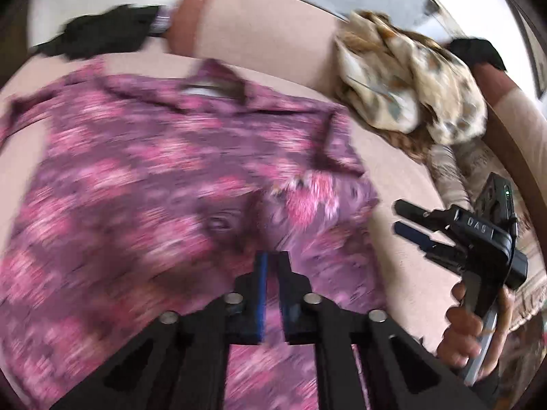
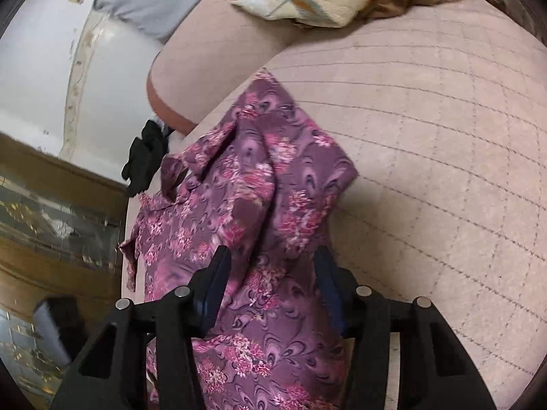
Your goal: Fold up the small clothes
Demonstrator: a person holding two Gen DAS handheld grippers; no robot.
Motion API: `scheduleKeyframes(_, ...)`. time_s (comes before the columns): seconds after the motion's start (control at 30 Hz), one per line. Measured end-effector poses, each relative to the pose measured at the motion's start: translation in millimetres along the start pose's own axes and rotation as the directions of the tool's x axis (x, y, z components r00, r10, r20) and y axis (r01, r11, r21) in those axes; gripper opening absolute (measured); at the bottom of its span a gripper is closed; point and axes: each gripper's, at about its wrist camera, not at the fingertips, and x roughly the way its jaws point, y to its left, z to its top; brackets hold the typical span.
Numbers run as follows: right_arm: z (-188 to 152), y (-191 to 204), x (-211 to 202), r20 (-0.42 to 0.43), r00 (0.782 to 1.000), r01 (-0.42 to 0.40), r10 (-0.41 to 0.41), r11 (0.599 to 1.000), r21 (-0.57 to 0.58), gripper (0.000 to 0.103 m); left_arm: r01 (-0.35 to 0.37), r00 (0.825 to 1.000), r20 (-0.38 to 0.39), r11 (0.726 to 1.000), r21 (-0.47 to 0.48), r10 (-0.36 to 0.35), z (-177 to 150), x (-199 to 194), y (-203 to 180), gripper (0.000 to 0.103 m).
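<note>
Upholstery of pale pink quilted fabric [image 2: 444, 143] fills most of the right wrist view and forms the work surface, a sofa seat by the look of it. On it a purple shirt with pink floral print [image 1: 143, 171] is spread; in the left wrist view its collar lies toward the top centre, and in the right wrist view one side is seen already turned over the body. A crumpled cream cloth with a leaf pattern [image 1: 410, 85] is seen at the upper right of the left wrist view, and a small black garment [image 1: 99, 34] at the upper left. The left gripper [image 1: 271, 259] is seen at bottom centre with its jaws pressed together; whether a fold of shirt is pinched there cannot be told through the blur. The right gripper [image 2: 270, 266] is held over the shirt with its jaws spread, fabric lying between them but not pressed. Judged from this, a side fold is in hand. For a good result, the edge should be gripped close to the hem, lifted only slightly, and laid parallel to the shirt's centre line so that no creases are trapped.
</note>
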Motion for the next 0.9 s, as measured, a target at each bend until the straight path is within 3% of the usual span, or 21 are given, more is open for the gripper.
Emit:
scheduleKeyframes(0.07,-3,7,6,-0.015,1.000,-0.006,0.006,1.000,-0.028,0.051,-0.030,0.999,0.010,0.996,-0.082,0.031,-12,-13,26,0.005)
scheduleKeyframes(0.13,-10,18,19,-0.041,0.999,0.010,-0.013,0.997,-0.079,0.051,-0.073,0.997,-0.035,0.989,-0.129,0.069,-23,-10,49,0.006)
scheduleKeyframes(0.2,-16,25,29,-0.055,0.998,0.037,-0.044,0.993,-0.114,0.051,-0.063,0.996,-0.067,0.987,-0.147,0.054,-26,-5,65,0.007)
scheduleKeyframes(0.27,-22,34,42,-0.073,0.996,0.037,-0.049,0.988,-0.149,0.051,-0.044,0.997,-0.076,0.989,-0.139,0.034,-20,-5,68,0.025)
scheduleKeyframes(0.3,-24,36,45,-0.076,0.996,0.039,-0.052,0.987,-0.158,0.051,-0.019,0.998,-0.064,0.992,-0.125,0.011,-14,-5,64,0.054)
scheduleKeyframes(0.33,-27,39,49,-0.076,0.995,0.051,-0.065,0.984,-0.174,0.051,0.004,0.999,-0.052,0.996,-0.085,-0.009,-5,-4,55,0.076)
scheduleKeyframes(0.47,-29,34,56,-0.070,0.985,0.144,-0.158,0.973,-0.178,0.051,0.006,1.000,-0.031,0.994,0.107,-0.002,36,17,4,0.078)
scheduleKeyframes(0.57,-23,17,53,-0.073,0.989,0.122,-0.129,0.988,-0.099,0.051,0.053,0.996,-0.082,0.977,0.206,-0.036,61,48,-31,0.079)
scheduleKeyframes(0.6,-19,11,48,-0.062,0.993,0.101,-0.105,0.993,-0.067,0.051,0.078,0.990,-0.132,0.969,0.234,-0.047,68,67,-41,0.080)
scheduleKeyframes(0.67,-15,7,44,-0.051,0.995,0.089,-0.091,0.995,-0.044,0.051,0.070,0.979,-0.202,0.965,0.253,-0.019,71,101,-50,0.080)
scheduleKeyframes(0.7,-15,5,44,-0.056,0.995,0.086,-0.088,0.996,-0.037,0.051,0.044,0.972,-0.236,0.970,0.241,0.015,70,117,-45,0.061)
scheduleKeyframes(0.73,-15,3,46,-0.067,0.994,0.085,-0.087,0.996,-0.029,0.051,0.027,0.960,-0.279,0.981,0.194,0.029,68,129,-35,0.016)
scheduleKeyframes(0.77,-16,2,48,-0.077,0.993,0.084,-0.086,0.996,-0.030,0.051,0.017,0.954,-0.298,0.987,0.159,0.031,65,130,-28,0.012)
scheduleKeyframes(0.8,-16,2,50,-0.087,0.992,0.092,-0.095,0.995,-0.037,0.051,0.030,0.962,-0.274,0.990,0.137,0.009,63,120,-23,0.007)
scheduleKeyframes(0.9,-18,8,55,-0.102,0.989,0.100,-0.105,0.993,-0.060,0.051,0.071,0.979,-0.198,0.994,0.086,-0.053,55,65,-14,0.007)
